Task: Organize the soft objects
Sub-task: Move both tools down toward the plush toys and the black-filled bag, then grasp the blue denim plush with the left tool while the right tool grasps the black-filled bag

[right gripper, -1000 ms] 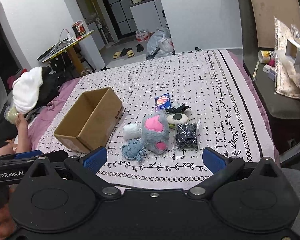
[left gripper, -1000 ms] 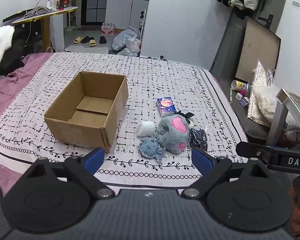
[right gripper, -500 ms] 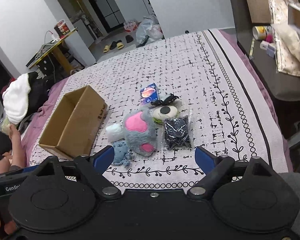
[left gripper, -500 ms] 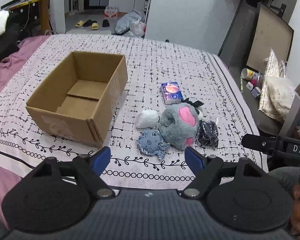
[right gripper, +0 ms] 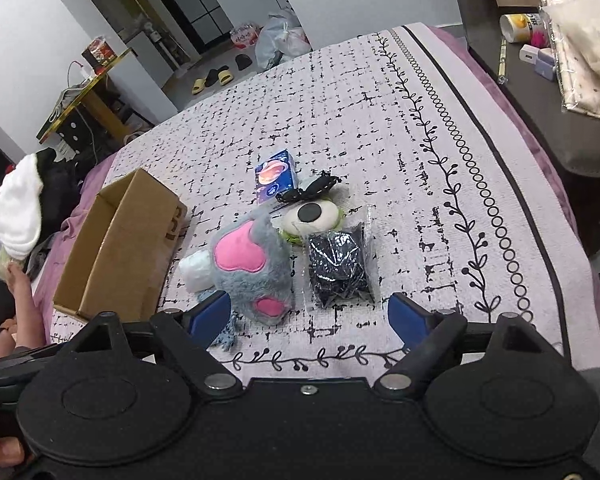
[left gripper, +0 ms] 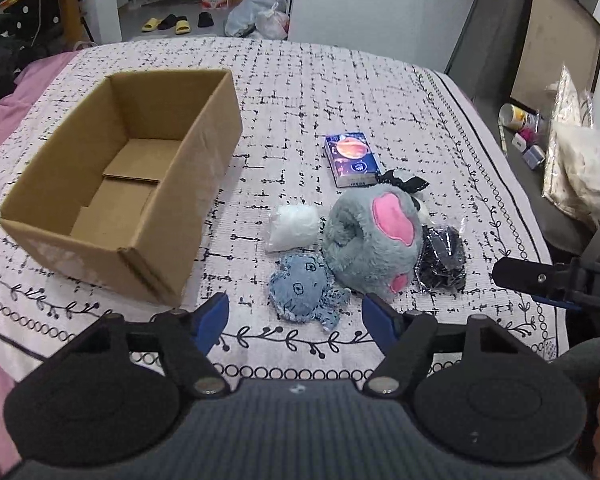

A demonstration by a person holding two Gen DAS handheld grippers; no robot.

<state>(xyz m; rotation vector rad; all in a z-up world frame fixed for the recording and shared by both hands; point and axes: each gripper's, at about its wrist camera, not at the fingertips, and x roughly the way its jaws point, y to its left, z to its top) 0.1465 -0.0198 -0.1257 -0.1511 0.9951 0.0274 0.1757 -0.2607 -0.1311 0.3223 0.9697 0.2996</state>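
While its jaws are closing with nothing between them, the left gripper (left gripper: 295,317) is held above the near edge of the bed (left gripper: 340,80), its blue pads still apart. Just beyond it, a small blue denim plush (left gripper: 304,290) is seen lying on the patterned bedspread, touching a larger grey plush with pink patches (left gripper: 370,246). A white fluffy bundle (left gripper: 294,227) is placed just behind the denim plush and beside the grey one. A clear bag of dark material (left gripper: 444,258) is seen against the grey plush on its other side. A black bow (left gripper: 400,181) and part of a pale toy are glimpsed behind the grey plush, and a blue printed packet (left gripper: 352,159) lies further back. An open cardboard box (left gripper: 128,204), with nothing in it, stands to the left, well apart from the pile.

The right gripper (right gripper: 310,317) is likewise held over the near edge of the bed, its jaws apart, with nothing clamped. In its view, the bag of dark material (right gripper: 338,266) lies just ahead between the pads' lines, the grey plush (right gripper: 252,268) to its left, and a cream toy with a black spot (right gripper: 312,216) behind them. The cardboard box (right gripper: 120,256) is seen further left.
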